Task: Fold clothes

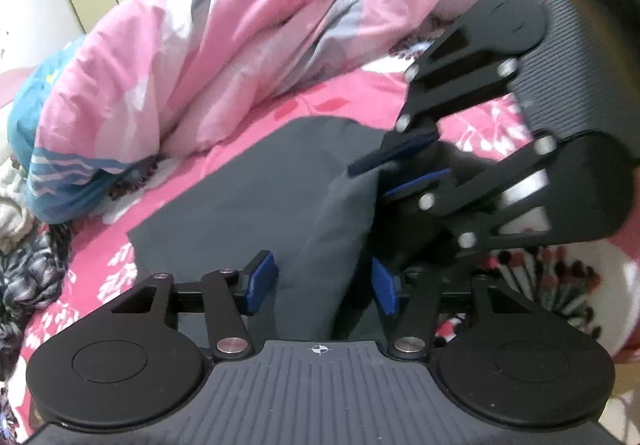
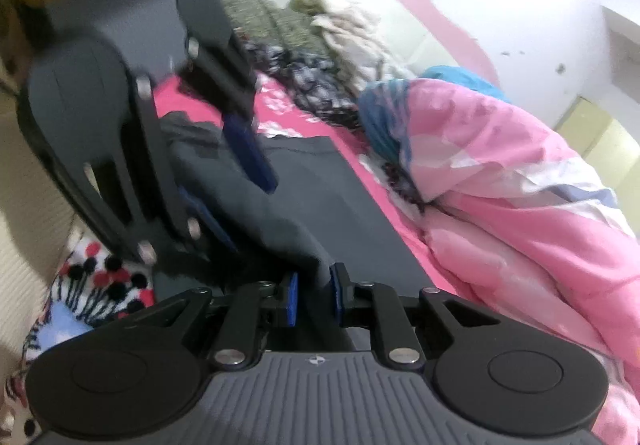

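Observation:
A dark grey garment (image 1: 248,201) lies on the pink bedsheet, partly folded. My left gripper (image 1: 324,285) has its blue pads wide apart around a raised fold of the garment without pinching it. My right gripper (image 2: 314,295) is shut on a bunched edge of the same garment (image 2: 344,197). In the left wrist view the right gripper (image 1: 404,169) shows at the upper right, pads pinching the lifted cloth. In the right wrist view the left gripper (image 2: 236,181) stands at the upper left over the garment, jaws spread.
A rumpled pink, white and blue duvet (image 1: 200,57) is heaped behind the garment, also in the right wrist view (image 2: 520,185). Other clothes (image 2: 320,57) are piled at the bed's far end. A patterned blanket (image 2: 100,285) lies at the near edge.

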{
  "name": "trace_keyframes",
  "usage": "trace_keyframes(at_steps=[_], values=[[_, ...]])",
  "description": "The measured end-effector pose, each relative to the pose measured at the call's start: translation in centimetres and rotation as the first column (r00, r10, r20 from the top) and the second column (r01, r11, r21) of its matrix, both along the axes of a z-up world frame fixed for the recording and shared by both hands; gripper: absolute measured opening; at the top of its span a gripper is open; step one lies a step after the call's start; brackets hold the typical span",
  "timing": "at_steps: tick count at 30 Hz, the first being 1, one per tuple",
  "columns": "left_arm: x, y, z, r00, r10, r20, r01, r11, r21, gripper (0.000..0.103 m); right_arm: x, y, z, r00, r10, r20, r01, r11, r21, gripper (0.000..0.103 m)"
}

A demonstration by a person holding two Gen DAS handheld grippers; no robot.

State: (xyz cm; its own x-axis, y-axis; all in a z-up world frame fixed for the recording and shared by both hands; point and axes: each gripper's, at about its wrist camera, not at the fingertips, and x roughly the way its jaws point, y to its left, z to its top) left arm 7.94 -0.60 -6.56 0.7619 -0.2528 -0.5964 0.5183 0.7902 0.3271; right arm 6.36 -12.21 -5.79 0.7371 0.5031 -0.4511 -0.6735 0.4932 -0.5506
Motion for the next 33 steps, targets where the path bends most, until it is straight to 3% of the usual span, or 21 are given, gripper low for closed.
trace_keyframes(at_steps=[2,4,11,15,16,18,21,23,26,28,30,33], values=[[0.4,0.3,0.1,1.000,0.021,-0.006,-0.022,0.999,-0.034,0.032,-0.1,-0.9,0.6,1.000,-0.003,-0.019,0.004,1.000,0.027,0.028],[0.5,0.7,0.4,1.000,0.027,-0.007,-0.028,0.997,-0.071,0.025,-0.3,-1.9,1.1,0.999,0.004,-0.036,-0.002,0.999,0.040,0.043],[0.0,0.5,0.3,1.000,0.004,0.022,-0.003,0.998,-0.063,0.018,0.9,-2.8,0.4,0.994,0.027,-0.102,-0.030,0.999,-0.027,0.043],[-0.1,0.6,0.4,1.000,0.002,0.025,0.000,0.998,-0.065,0.017,0.9,-2.5,0.0,0.998,-0.001,-0.068,-0.001,0.999,-0.038,0.035],[-0.1,0.7,0.4,1.000,0.000,0.026,0.002,0.998,-0.065,0.017,0.7,-2.5,-0.1,0.999,-0.019,-0.040,0.018,0.999,-0.029,0.018],[-0.2,0.8,0.3,1.000,-0.004,0.029,0.006,0.998,-0.063,0.017,0.4,-2.3,0.0,0.998,-0.069,-0.003,0.069,0.998,0.013,0.017],[-0.3,0.8,0.4,0.999,-0.016,0.028,0.018,0.998,-0.064,0.017,-0.5,-1.5,-1.2,0.982,-0.152,0.108,0.152,0.988,0.003,0.017],[-0.4,0.8,0.4,0.999,-0.023,0.029,0.025,0.998,-0.059,0.017,-0.8,-1.2,-2.0,0.974,-0.178,0.137,0.182,0.983,-0.018,0.019],[-0.5,0.8,0.4,0.999,-0.023,0.038,0.025,0.999,-0.044,0.017,-1.0,-1.9,-1.4,0.982,-0.166,0.085,0.164,0.986,0.024,0.031],[-0.5,0.9,0.5,0.999,-0.015,0.043,0.017,0.999,-0.049,0.017,-0.7,-3.0,0.0,0.991,-0.131,0.023,0.128,0.988,0.091,0.050],[-0.4,1.1,0.7,0.999,-0.008,0.045,0.010,0.998,-0.054,0.017,-0.1,-3.9,1.2,0.996,-0.081,-0.038,0.086,0.986,0.145,0.059],[-0.4,1.2,0.9,0.999,-0.005,0.053,0.008,0.998,-0.055,0.016,0.7,-4.2,2.0,0.996,0.007,-0.090,0.006,0.990,0.143,0.062]])
